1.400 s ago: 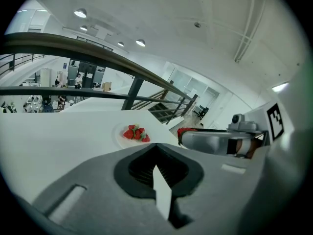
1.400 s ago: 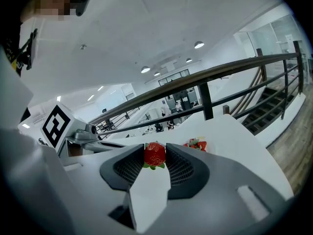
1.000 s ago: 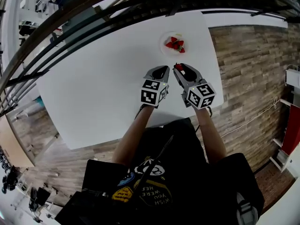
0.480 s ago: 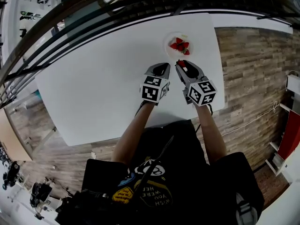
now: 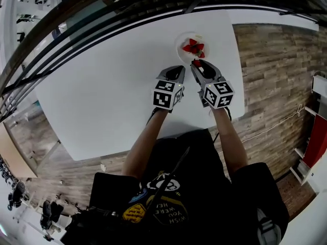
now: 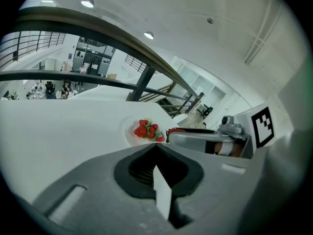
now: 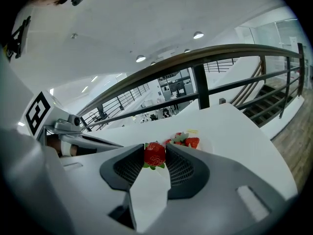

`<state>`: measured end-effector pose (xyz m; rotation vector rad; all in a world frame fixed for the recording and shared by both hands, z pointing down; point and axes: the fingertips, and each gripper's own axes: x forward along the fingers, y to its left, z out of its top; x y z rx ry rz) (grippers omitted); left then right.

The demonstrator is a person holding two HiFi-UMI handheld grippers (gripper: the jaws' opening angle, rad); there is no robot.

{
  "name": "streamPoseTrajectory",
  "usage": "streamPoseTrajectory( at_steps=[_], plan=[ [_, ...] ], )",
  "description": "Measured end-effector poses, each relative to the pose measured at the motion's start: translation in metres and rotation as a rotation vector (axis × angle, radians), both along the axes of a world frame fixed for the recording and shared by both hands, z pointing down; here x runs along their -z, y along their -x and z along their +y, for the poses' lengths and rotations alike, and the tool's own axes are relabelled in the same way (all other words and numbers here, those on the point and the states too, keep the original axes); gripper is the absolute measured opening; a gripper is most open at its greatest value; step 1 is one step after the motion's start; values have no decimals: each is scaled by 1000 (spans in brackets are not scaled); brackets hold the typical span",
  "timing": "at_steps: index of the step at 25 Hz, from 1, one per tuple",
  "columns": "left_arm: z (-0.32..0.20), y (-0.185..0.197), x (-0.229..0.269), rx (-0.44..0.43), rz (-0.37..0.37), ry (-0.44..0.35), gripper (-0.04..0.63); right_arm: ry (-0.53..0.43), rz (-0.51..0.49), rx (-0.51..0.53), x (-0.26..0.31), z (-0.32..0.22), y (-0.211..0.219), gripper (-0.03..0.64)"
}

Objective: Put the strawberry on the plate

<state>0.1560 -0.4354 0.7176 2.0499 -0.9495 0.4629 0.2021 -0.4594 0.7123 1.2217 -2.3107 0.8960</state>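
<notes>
My right gripper (image 7: pixel 155 153) is shut on a red strawberry (image 7: pixel 155 154) with green leaves, held just above the white table. In the head view that strawberry (image 5: pixel 196 63) hangs at the near edge of a small white plate (image 5: pixel 180 46), which carries several more strawberries (image 5: pixel 193 47). The plate (image 7: pixel 205 143) lies right beyond the jaws in the right gripper view. My left gripper (image 5: pixel 176 69) hovers beside the right one, shut with nothing in it. From the left gripper view, the plate (image 6: pixel 128 132) is ahead and the right gripper's tip (image 6: pixel 172 132) is at its right.
The white table (image 5: pixel 102 96) stretches far to the left. Its right edge is close to the plate, with wooden floor (image 5: pixel 271 86) beyond. A dark railing (image 5: pixel 76 29) runs along the table's far side.
My right gripper has carried the strawberry forward, from short of the plate to its near edge. The left gripper has crept forward alongside it.
</notes>
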Motion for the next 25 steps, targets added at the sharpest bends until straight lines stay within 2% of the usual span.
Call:
streamPoseTrajectory(
  at_steps=[5, 25],
  plan=[
    [0, -5, -6, -9, 15, 20, 0, 21, 20, -10, -18, -3, -6, 137],
    [-19, 9, -25, 15, -40, 6, 0, 58, 61, -24, -52, -13, 3, 138]
  ],
)
